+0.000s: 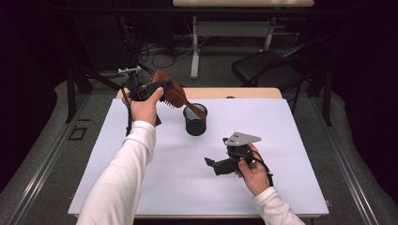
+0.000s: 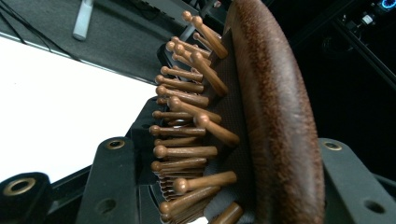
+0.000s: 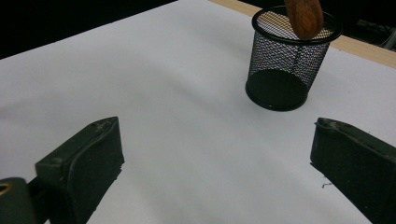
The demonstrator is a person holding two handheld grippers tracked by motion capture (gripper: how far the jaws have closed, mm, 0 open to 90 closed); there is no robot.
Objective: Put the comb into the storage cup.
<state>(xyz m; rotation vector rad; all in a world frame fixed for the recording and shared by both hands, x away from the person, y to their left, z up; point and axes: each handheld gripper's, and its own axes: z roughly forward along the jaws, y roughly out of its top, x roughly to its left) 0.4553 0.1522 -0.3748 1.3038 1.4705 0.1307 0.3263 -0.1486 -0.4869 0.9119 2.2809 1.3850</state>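
Placing step: the left tool (image 1: 155, 89), clamped on the head of a wooden hairbrush (image 1: 171, 93), holds its handle tip inside the rim of the mesh cup (image 1: 195, 121); next, lower and release, while the right tool (image 1: 217, 165) idles apart nearby.

Left gripper (image 1: 157, 89) raised, jaws clamped — right gripper (image 1: 217, 165) low, jaws wide apart.

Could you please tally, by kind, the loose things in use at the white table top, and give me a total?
Wooden hairbrush, clamped by its head in the left gripper, handle tip at the cup's mouth: 1
Black mesh cup, upright on the white table top: 1
Total: 2
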